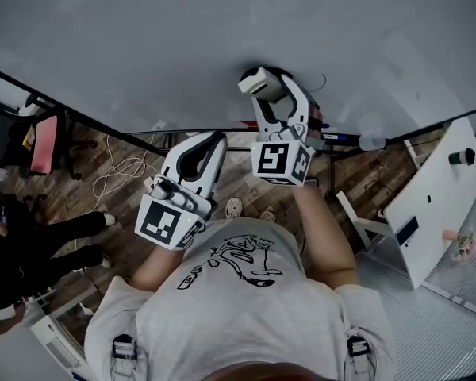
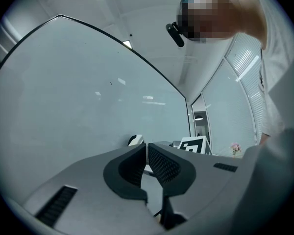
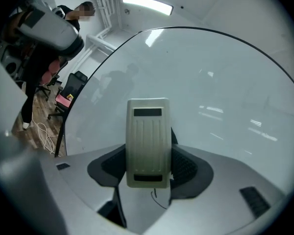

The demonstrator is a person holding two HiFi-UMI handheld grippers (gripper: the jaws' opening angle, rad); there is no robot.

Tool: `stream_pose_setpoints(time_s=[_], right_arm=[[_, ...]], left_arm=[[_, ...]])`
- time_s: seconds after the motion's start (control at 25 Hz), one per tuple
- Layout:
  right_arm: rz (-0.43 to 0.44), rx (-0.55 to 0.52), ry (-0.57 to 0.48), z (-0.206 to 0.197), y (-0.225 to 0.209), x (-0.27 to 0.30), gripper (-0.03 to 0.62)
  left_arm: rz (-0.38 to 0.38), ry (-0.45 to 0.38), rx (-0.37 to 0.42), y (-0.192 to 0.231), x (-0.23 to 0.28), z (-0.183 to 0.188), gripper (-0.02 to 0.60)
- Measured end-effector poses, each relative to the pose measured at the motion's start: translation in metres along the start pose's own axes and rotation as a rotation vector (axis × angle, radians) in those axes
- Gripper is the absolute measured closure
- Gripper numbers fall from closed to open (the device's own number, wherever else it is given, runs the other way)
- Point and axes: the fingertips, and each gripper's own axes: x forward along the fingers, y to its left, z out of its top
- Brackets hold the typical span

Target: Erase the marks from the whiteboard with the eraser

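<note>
Clamping a ribbed, cream plastic eraser (image 3: pixel 147 141) in its knurled jaws, the right gripper (image 1: pixel 271 87) held it before the glossy whiteboard (image 1: pixel 182 38); the left gripper (image 2: pixel 146 155) had its jaws pressed together, empty.

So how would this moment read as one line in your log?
right claw shut on eraser | eraser by whiteboard lower edge, contact unclear | left claw shut, empty, off the board

glossy smooth whiteboard (image 3: pixel 210 92), ribbed matt plastic eraser (image 3: pixel 147 141), wood-look floor (image 1: pixel 135 173)
</note>
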Motion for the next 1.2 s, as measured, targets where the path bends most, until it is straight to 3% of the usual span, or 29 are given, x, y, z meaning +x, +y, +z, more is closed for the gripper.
stream_pose_setpoints(time_s=[0.28,0.56,0.8,1.2], right_arm=[[0.077,-0.051,0.025,-0.014,0.046,0.012,0.335],[0.068,-0.061,0.023,-0.017,0.040,0.010,0.335],[-0.006,-0.003,0.035,-0.029,0.001,-0.003,0.335],[-0.156,0.221,0.072,-0.073,-0.100,-0.040,0.335]], left_arm=[[0.007,-0.002,0.000,0.001,0.001,0.000,0.549],[0.003,-0.005,-0.003,0.000,0.001,0.001,0.549],[-0.004,-0.004,-0.003,-0.001,0.001,0.001,0.549],[-0.038,-0.001,-0.003,-0.013,0.006,0.001,0.549]])
